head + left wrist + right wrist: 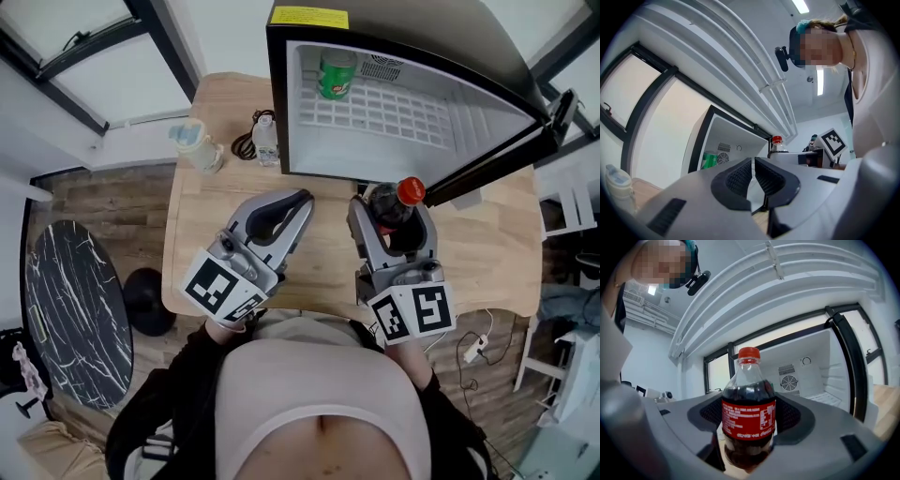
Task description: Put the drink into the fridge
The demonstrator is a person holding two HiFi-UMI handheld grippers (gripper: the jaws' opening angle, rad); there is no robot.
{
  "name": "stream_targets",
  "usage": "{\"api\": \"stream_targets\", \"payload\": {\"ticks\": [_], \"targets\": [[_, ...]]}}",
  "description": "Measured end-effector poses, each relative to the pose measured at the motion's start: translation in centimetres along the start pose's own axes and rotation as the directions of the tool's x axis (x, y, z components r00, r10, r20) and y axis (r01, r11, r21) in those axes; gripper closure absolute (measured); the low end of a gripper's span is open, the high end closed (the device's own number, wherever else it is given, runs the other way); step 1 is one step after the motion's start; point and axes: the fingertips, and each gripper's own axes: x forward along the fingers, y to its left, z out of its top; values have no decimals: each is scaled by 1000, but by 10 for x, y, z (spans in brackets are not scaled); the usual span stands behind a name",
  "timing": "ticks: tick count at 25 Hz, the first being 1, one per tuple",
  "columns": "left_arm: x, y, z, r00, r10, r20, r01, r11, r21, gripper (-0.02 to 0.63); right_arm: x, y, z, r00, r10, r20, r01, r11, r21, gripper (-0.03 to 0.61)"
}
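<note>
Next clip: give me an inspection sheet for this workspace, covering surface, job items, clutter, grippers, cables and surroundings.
Surface: light wooden table, carrying the fridge and small items.
Job's things: black mini fridge stands open, with a green can at its back; dark cola bottle with red cap is upright in front of the opening.
Clutter: pale plastic jug with light blue lid and small white bottle, left of the fridge.
Grippers: left gripper has its fingers together with nothing between; right gripper has its fingers closed on the cola bottle.
Cables: black coiled cable beside the white bottle; white cable with plug on the floor.
Surroundings: round black marble table, wood floor, windows.
</note>
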Motion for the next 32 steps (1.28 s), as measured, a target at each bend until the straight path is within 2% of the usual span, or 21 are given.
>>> {"api": "stream_targets", "payload": {"ticks": [8,17,25,32], "targets": [[5,2,0,999,38,8,-38,999,3,588,18,-8,0,999,43,-5,-43,999,-3,256],[-5,16,-10,995,98,-18,-98,995,-6,588,68,-19,5,997,76,28,-75,997,-30,256],[-23,35,-12,984,176,-35,-176,984,1,586,112,-17,-2,993,117,28,-116,992,-55,256],[-37,46,-18,973,225,-57,-226,974,0,587,142,-21,-5,993,112,32,-110,992,-65,256]]}}
